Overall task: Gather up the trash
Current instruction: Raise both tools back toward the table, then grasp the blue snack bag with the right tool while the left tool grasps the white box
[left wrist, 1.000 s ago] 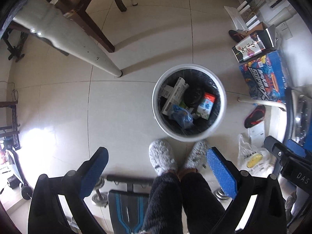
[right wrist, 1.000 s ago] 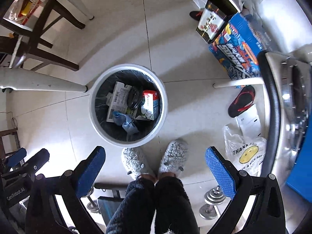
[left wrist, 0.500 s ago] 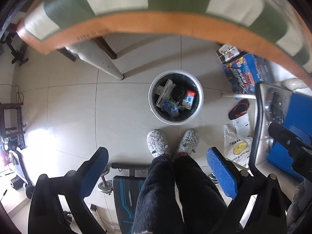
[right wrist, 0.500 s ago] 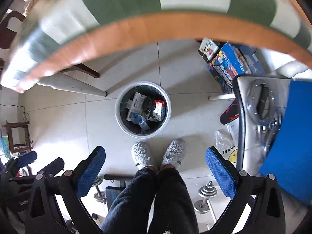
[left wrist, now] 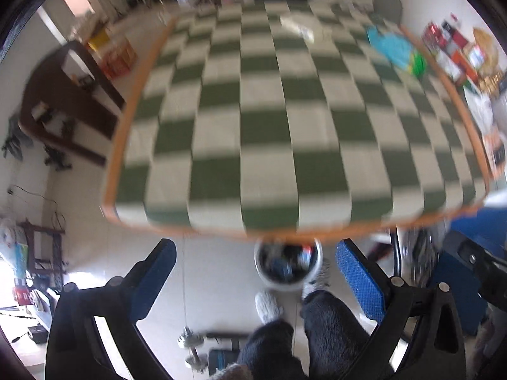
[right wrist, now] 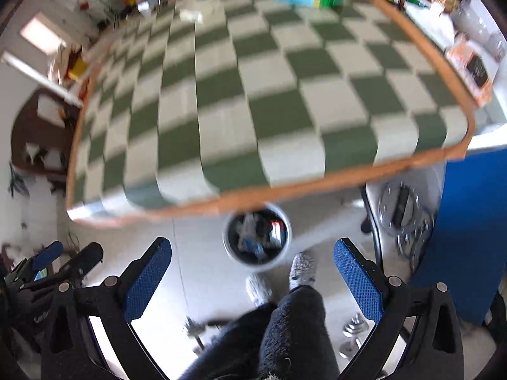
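Both grippers are hanging above the near edge of the table (left wrist: 285, 120), with nothing between their blue pads. The left gripper (left wrist: 255, 272) is standing wide, and so is the right gripper (right wrist: 252, 270). Neither is touching anything.

The step in hand, as I judge it, is the reach for the next piece of trash: the bin (left wrist: 288, 269) on the floor, partly tucked under the table edge and just ahead of the slippers (left wrist: 267, 304), is already holding several items, while more is lying on the checked cloth at the far end. A blue and green wrapper (left wrist: 397, 50) is sitting near the far right edge, and a pale crumpled piece (left wrist: 298, 25) is sitting near the far middle. Both are well apart from the grippers and from each other.

The wrapper's long axis is running along the far-right border, slanting from far-left to near-right in the left wrist view, with its green end pointing toward the near right. The pale piece is too blurred to give a clear axis.

The next move is calling for a long carry forward across the table to one of these, with the jaws kept wide and turned across the wrapper's short side, so the pads close on its flanks. The right gripper is looking the nearer one to the wrapper. The things crowded beyond the right edge are leaving little room for a wide approach from that side
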`<action>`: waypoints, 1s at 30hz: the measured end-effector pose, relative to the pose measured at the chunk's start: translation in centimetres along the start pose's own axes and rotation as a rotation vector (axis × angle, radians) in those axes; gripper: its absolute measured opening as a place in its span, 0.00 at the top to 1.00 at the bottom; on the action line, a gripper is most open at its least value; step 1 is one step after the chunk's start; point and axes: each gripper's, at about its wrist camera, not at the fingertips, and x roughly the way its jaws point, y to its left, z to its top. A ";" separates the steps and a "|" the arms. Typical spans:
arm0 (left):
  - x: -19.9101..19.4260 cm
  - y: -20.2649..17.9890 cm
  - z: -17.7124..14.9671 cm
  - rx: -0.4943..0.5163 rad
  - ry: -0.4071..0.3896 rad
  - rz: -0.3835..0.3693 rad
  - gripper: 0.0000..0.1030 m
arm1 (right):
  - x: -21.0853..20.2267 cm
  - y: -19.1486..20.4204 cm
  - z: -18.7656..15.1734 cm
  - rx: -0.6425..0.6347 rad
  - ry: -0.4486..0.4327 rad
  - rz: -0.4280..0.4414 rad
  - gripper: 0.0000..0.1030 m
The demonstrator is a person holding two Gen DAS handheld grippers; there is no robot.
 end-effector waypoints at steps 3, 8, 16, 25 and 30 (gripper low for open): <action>-0.4 -0.6 5.2 -0.020 -0.044 0.023 0.00 | -2.0 -0.2 4.9 0.016 -0.035 0.001 0.00; 2.0 -2.2 15.2 -0.082 -0.043 0.049 0.00 | -2.3 -1.3 15.1 -0.023 -0.040 -0.050 0.00; 9.4 -8.3 28.5 -0.133 0.024 0.150 0.00 | 3.5 -4.2 35.2 -0.228 0.057 -0.204 0.00; 18.2 -13.4 36.6 -0.126 0.132 0.181 0.00 | 14.9 -4.8 48.8 -0.516 0.254 -0.343 0.00; 20.9 -13.6 38.3 -0.140 0.176 0.187 0.00 | 20.6 -4.9 51.2 -0.631 0.385 -0.365 0.00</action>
